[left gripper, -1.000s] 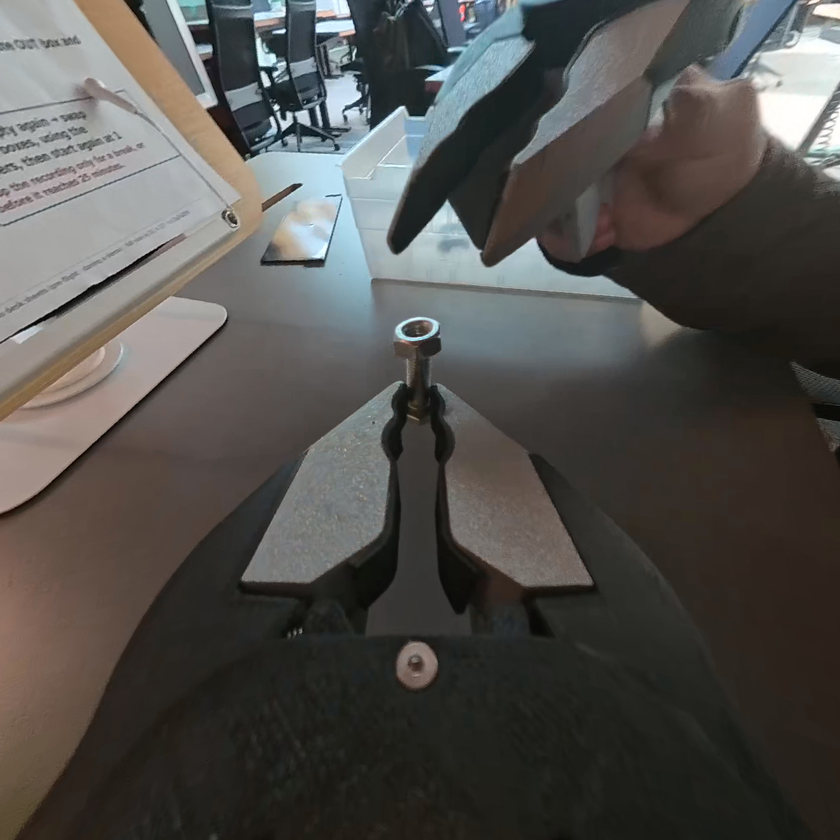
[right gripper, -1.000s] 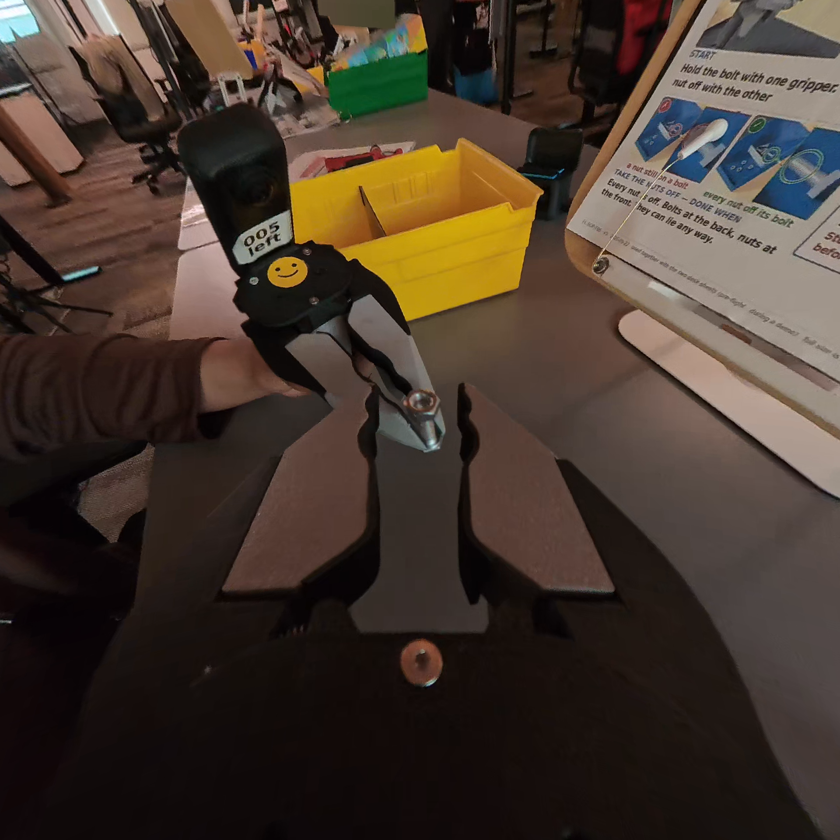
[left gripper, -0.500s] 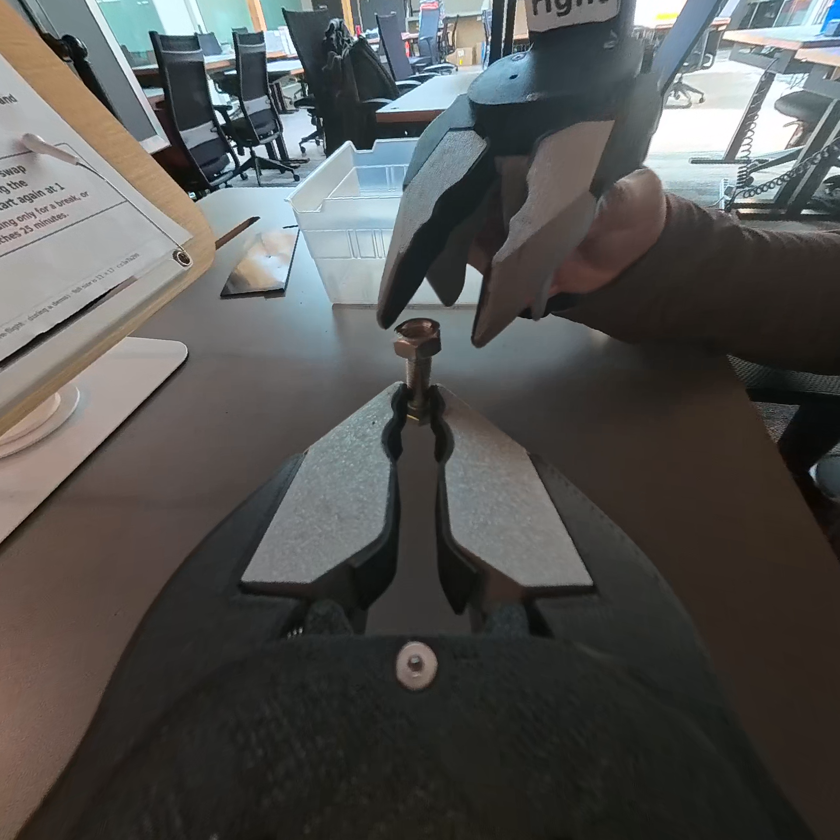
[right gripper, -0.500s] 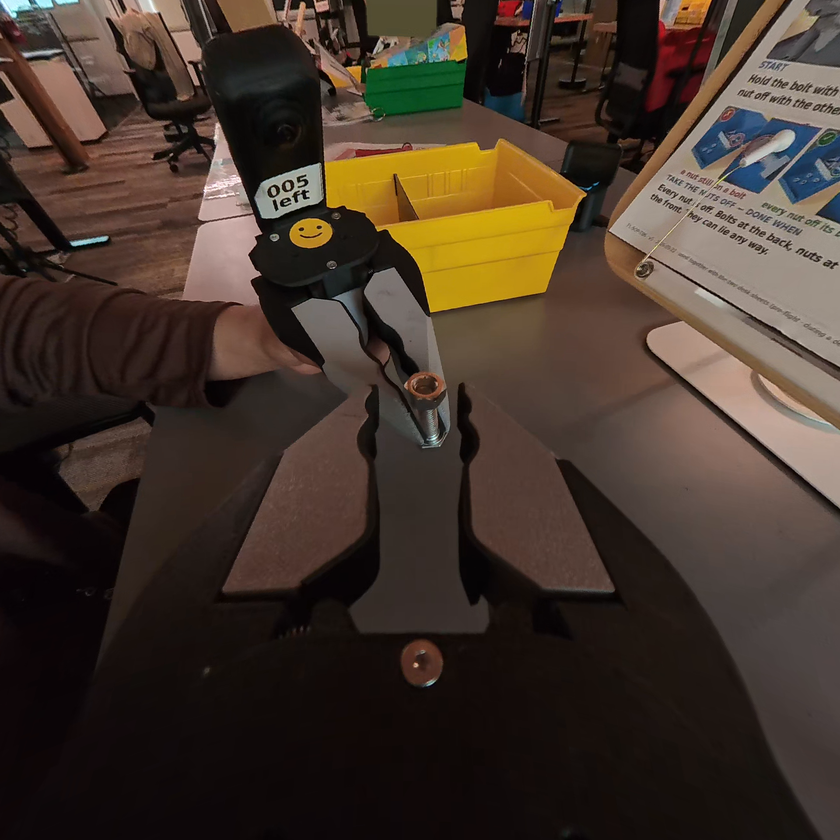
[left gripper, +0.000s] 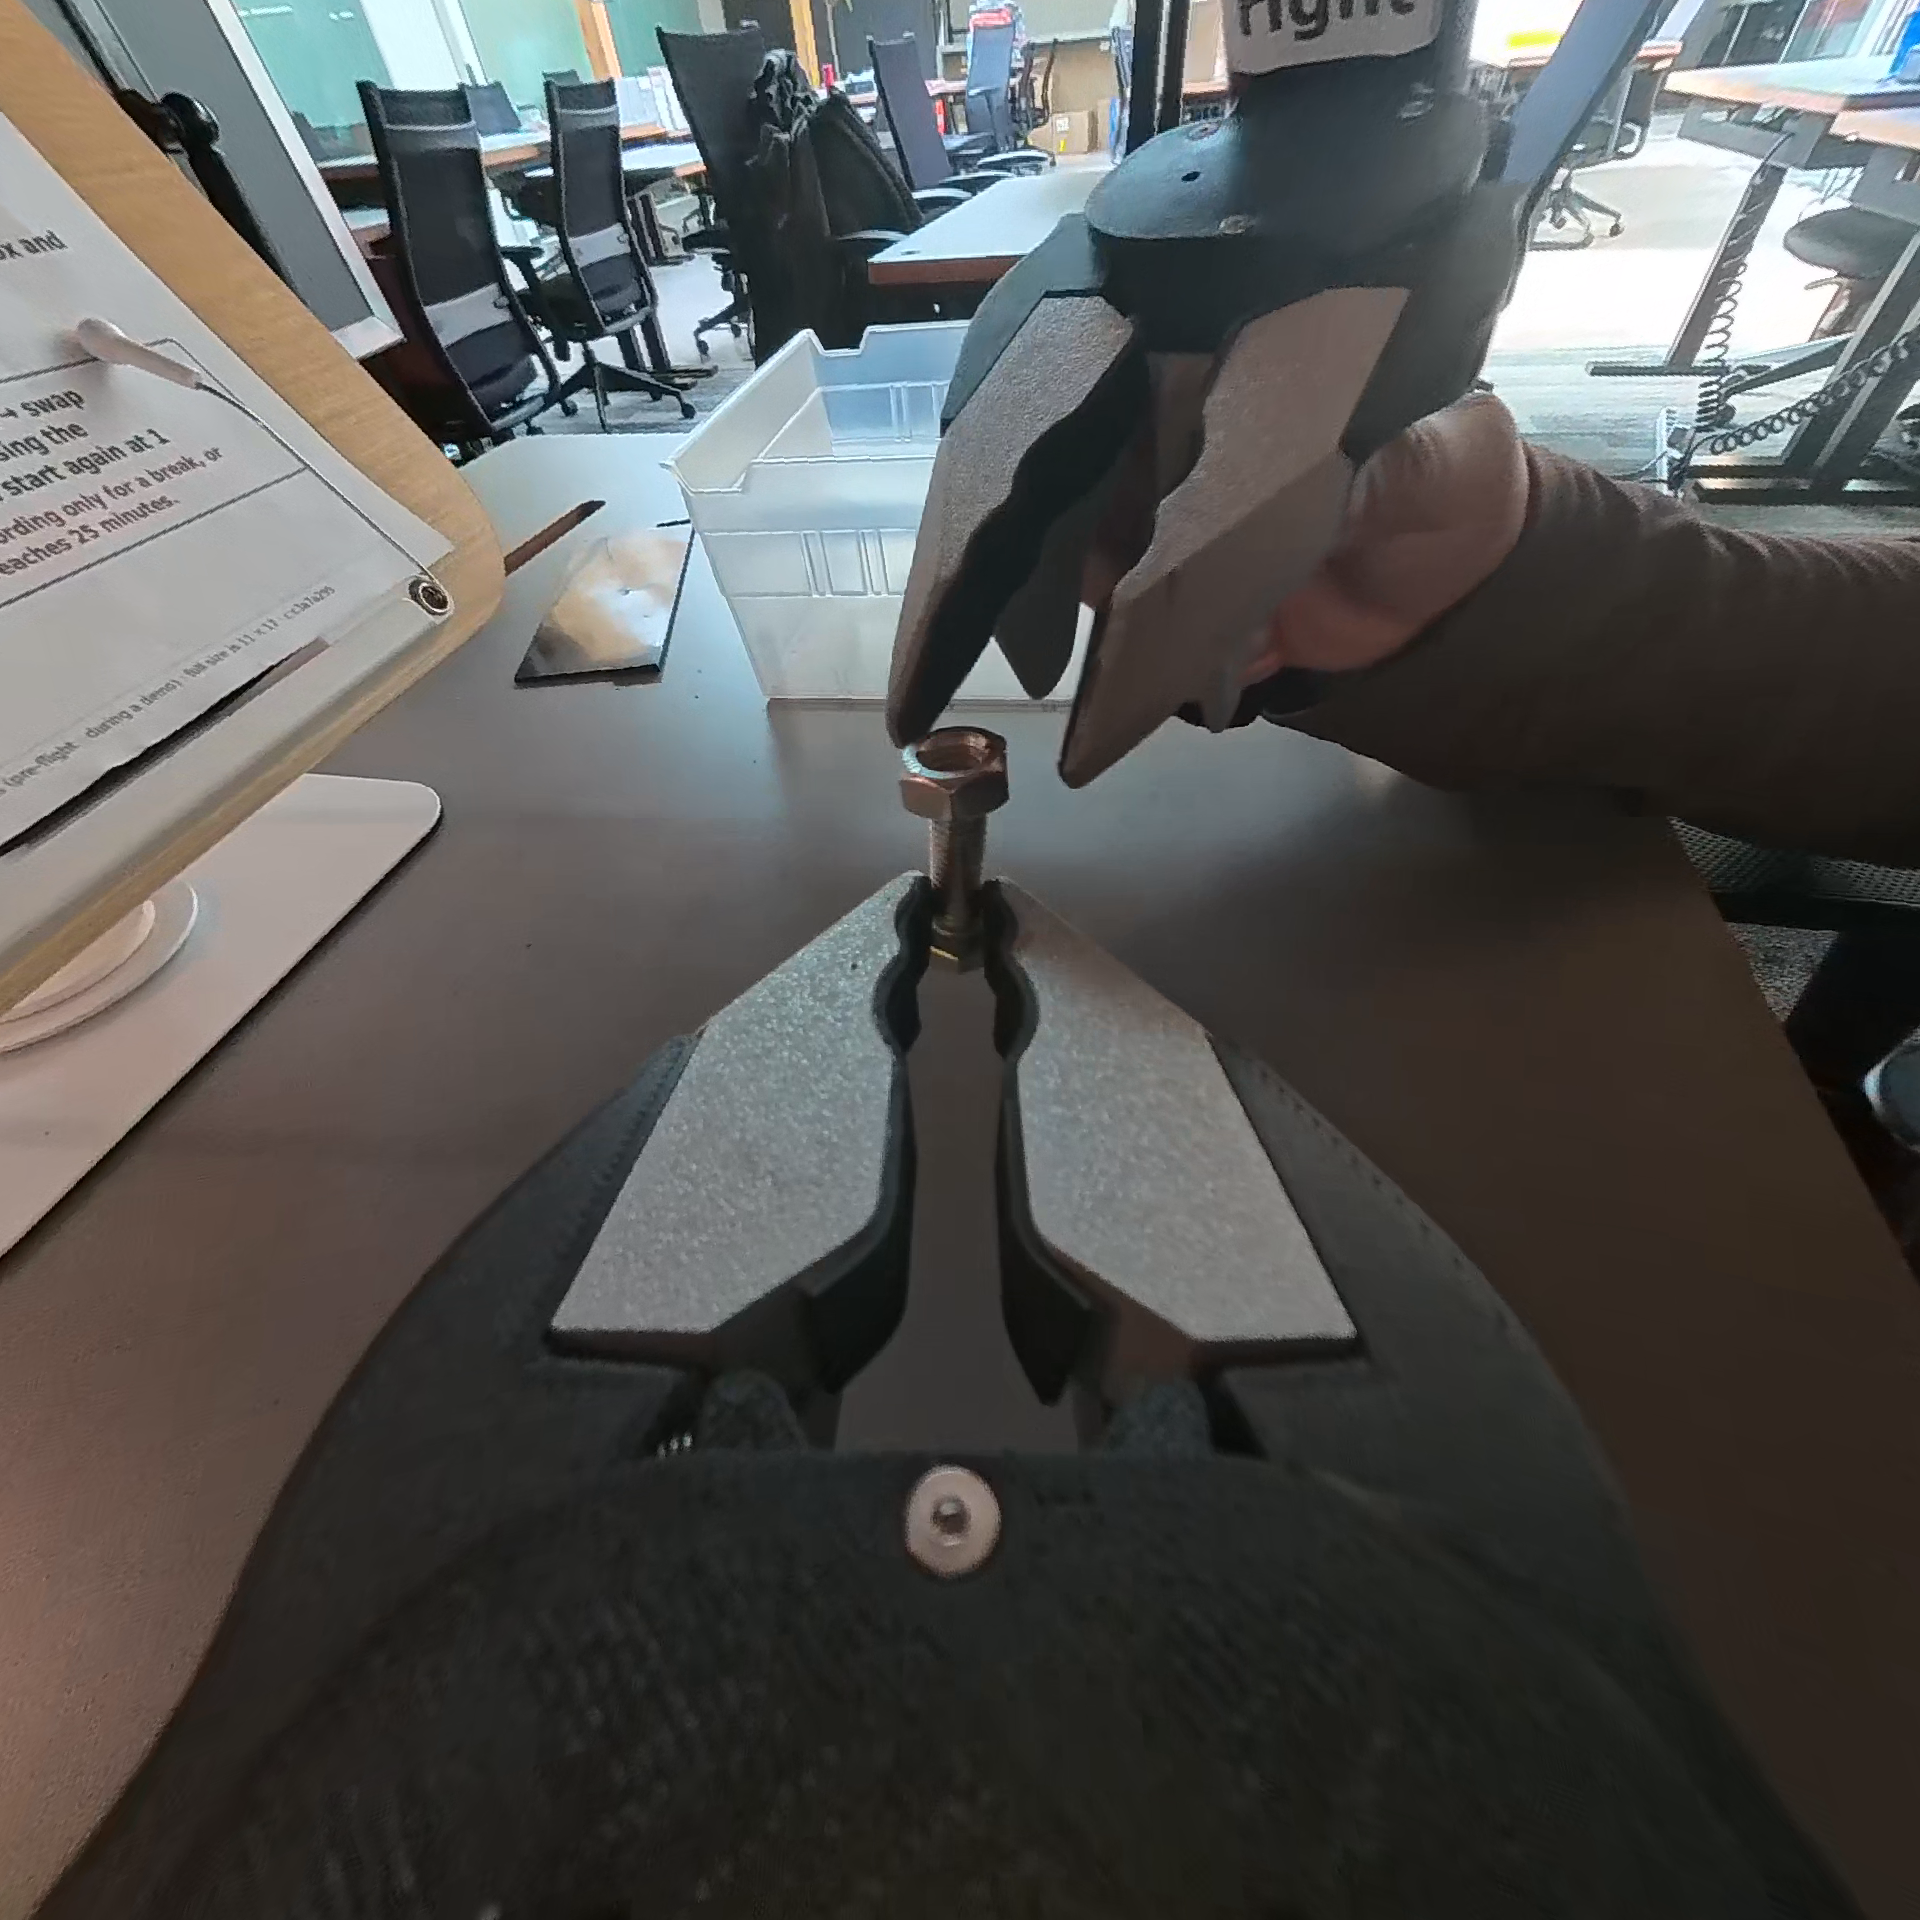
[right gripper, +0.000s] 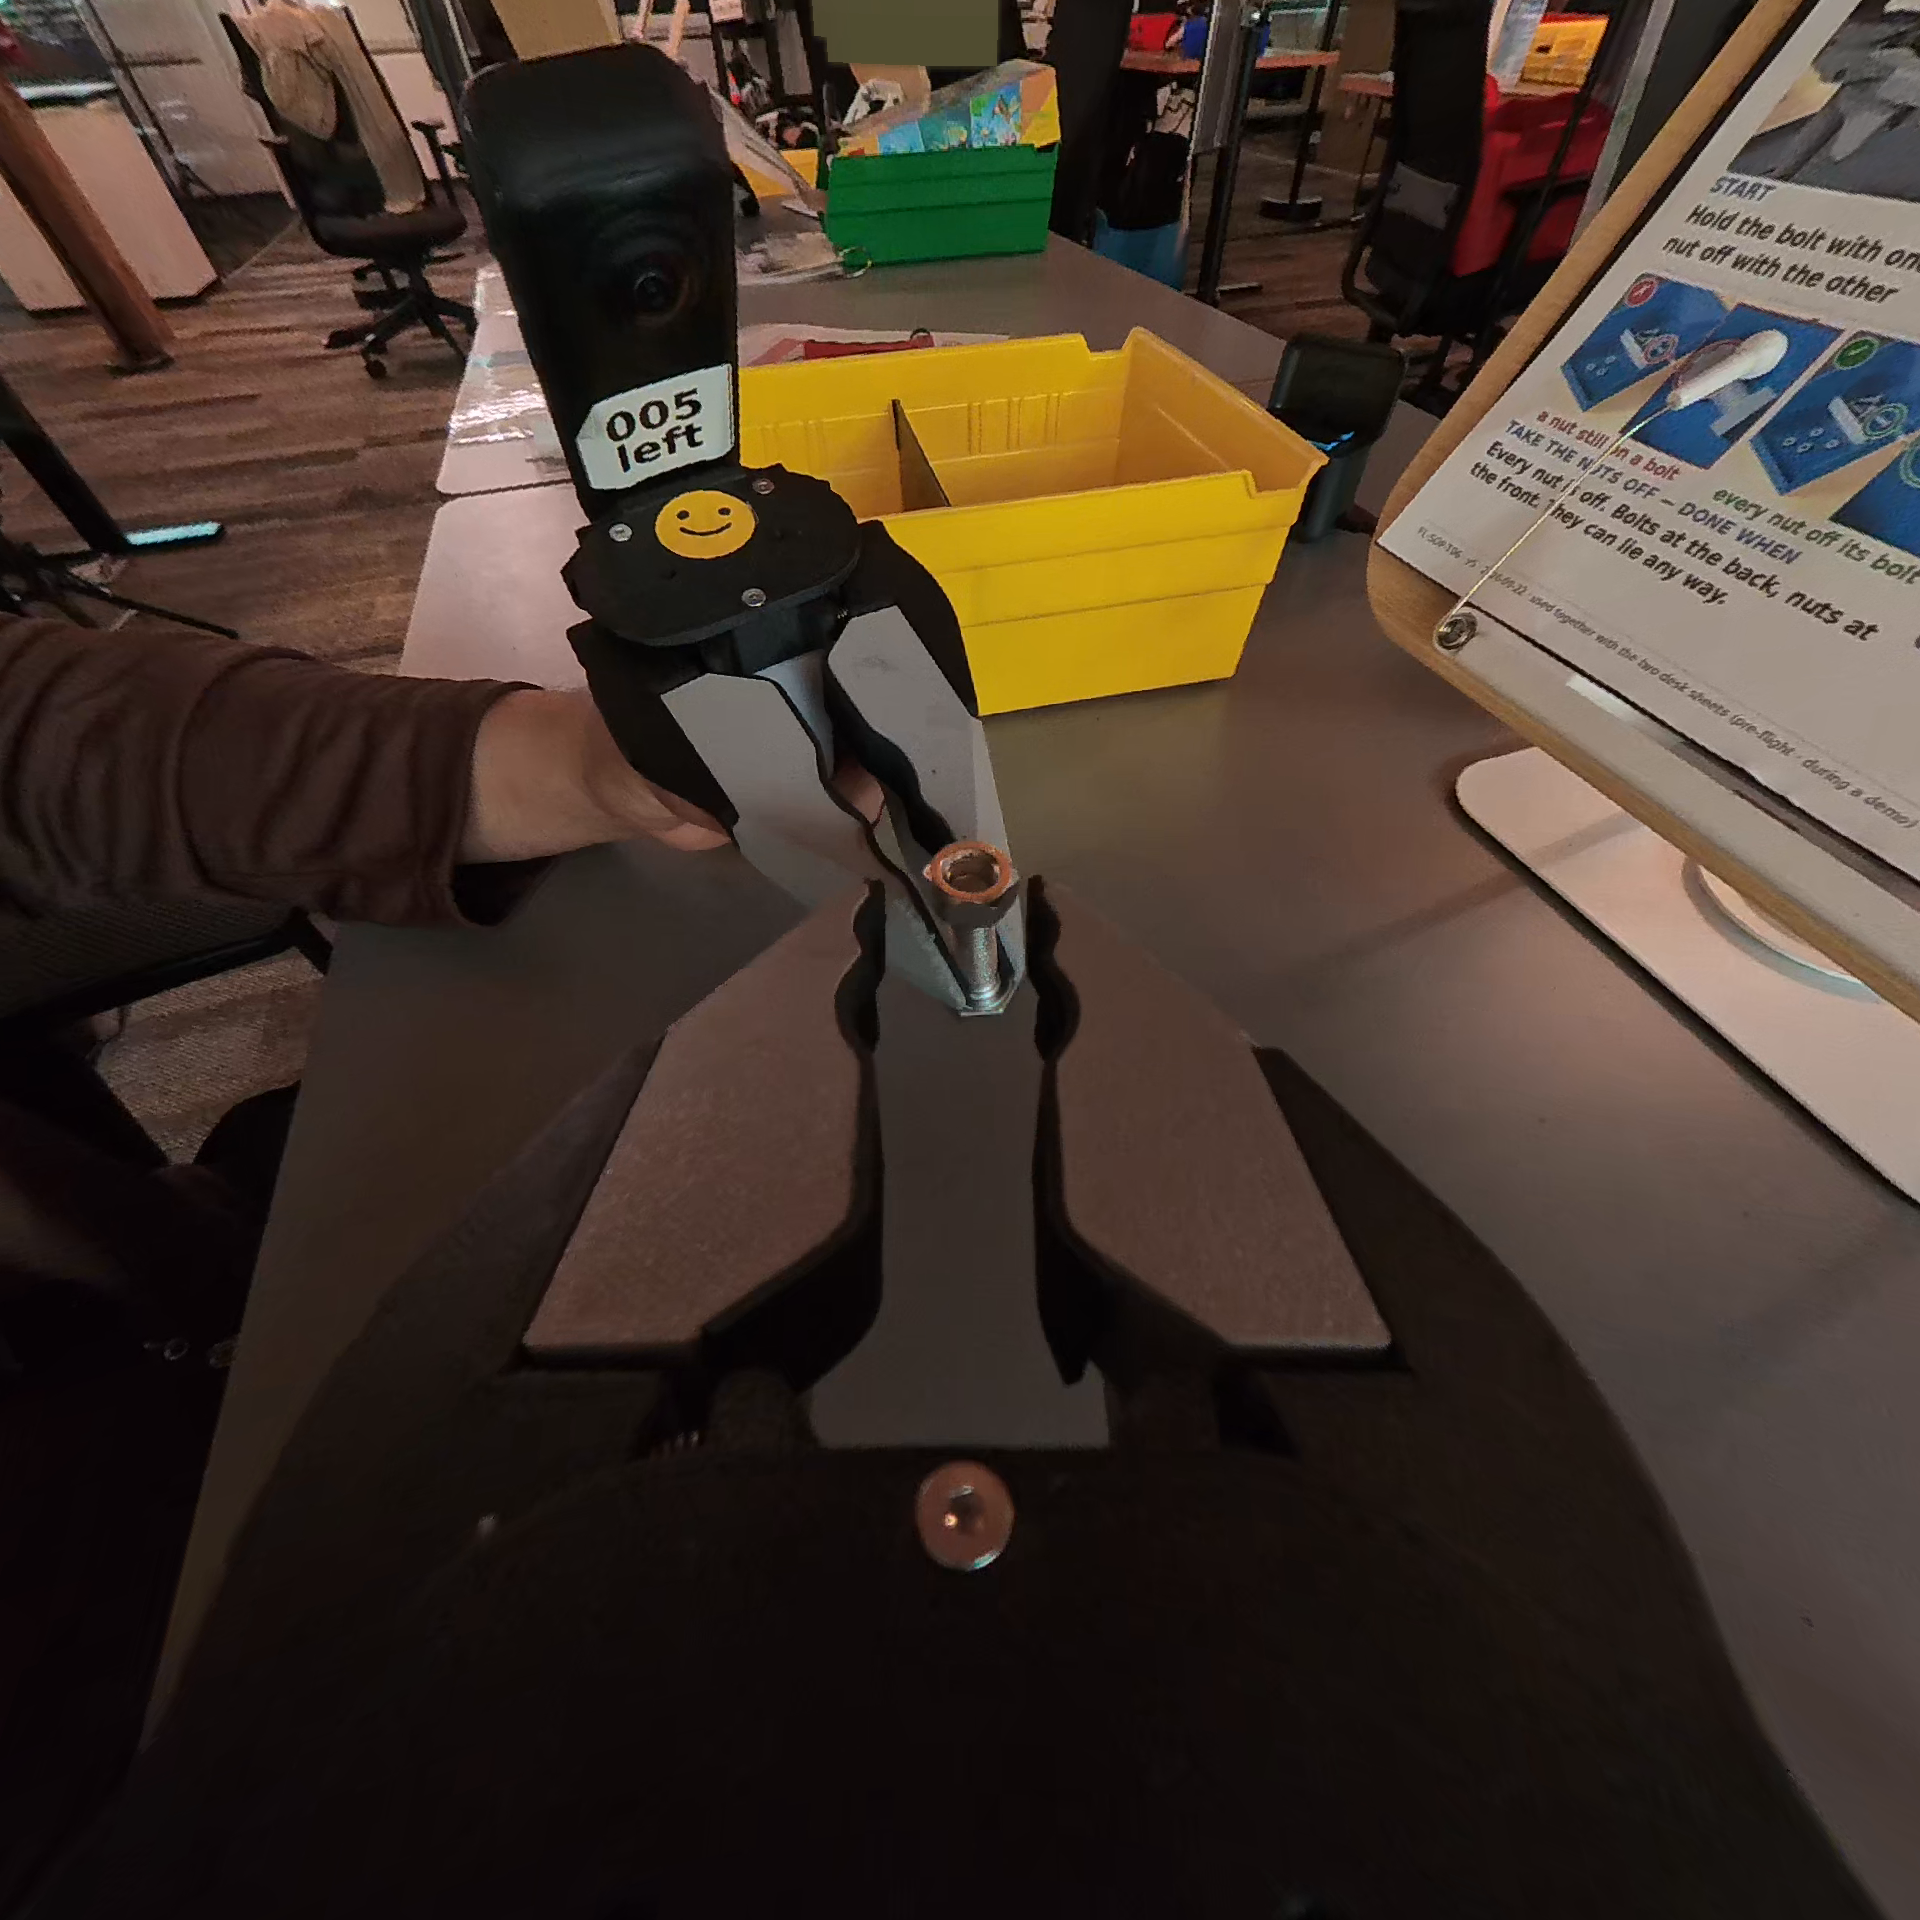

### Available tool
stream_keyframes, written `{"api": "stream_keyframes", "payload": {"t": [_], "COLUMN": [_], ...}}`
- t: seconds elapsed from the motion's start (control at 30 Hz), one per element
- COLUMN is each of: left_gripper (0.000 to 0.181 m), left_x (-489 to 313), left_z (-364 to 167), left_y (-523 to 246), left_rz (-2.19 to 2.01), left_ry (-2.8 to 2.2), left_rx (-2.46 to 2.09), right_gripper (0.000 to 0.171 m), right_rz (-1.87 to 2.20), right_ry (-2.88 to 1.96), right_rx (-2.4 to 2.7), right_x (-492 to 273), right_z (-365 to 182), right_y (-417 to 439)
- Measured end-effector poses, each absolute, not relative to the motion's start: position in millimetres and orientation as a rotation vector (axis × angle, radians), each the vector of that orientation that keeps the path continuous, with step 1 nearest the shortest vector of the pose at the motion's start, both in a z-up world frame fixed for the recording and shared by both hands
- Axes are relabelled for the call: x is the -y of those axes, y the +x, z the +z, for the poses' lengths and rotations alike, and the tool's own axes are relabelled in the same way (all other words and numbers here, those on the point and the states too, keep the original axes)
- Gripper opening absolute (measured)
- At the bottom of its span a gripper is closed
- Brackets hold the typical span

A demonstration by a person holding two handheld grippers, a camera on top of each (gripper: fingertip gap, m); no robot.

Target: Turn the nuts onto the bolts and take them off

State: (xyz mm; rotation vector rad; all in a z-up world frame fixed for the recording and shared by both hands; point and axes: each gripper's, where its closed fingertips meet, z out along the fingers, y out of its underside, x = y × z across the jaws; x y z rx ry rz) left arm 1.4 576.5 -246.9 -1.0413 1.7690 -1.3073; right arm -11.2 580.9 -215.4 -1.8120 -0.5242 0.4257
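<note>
My left gripper (left gripper: 954,914) is shut on the lower end of a steel bolt (left gripper: 951,868) and holds it upright above the dark table. A hex nut (left gripper: 954,774) sits on the bolt's top end. My right gripper (left gripper: 992,750) is open and comes in from above right, its fingertips on either side of the nut; one tip is at the nut's left edge. In the right wrist view the nut (right gripper: 968,878) lies between my open right gripper's (right gripper: 954,914) tips, with the bolt (right gripper: 979,961) below it, held by the left gripper (right gripper: 961,992).
A clear plastic bin (left gripper: 821,520) and a flat black plate (left gripper: 608,613) lie behind the bolt. A yellow divided bin (right gripper: 1039,582) stands behind the left gripper. An instruction board on a white stand (right gripper: 1662,540) is at the table's side; it also shows in the left wrist view (left gripper: 208,499). My two grippers' fingertips are within a few centimetres of each other.
The right gripper has come down from above towards the nut, still open, until its tips flank it. The left gripper has kept hold of the bolt.
</note>
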Motion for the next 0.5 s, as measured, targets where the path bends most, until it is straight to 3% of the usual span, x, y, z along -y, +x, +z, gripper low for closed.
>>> {"api": "stream_keyframes", "payload": {"t": [0.4, 0.5], "left_gripper": [0.008, 0.008], "left_x": [-578.6, -579.1], "left_z": [-246.2, -249.9], "left_y": [1.7, 5.1], "left_rz": [-1.314, -1.322], "left_ry": [-1.057, -1.105], "left_rx": [-1.759, -1.750], "right_gripper": [0.021, 0.003], "right_rz": [0.401, 0.406], "right_ry": [-1.822, -1.822], "right_rx": [0.520, 0.484], "right_x": [-580.1, -586.7], "right_z": [-215.8, -220.4], "right_y": [-10.0, -10.1]}}
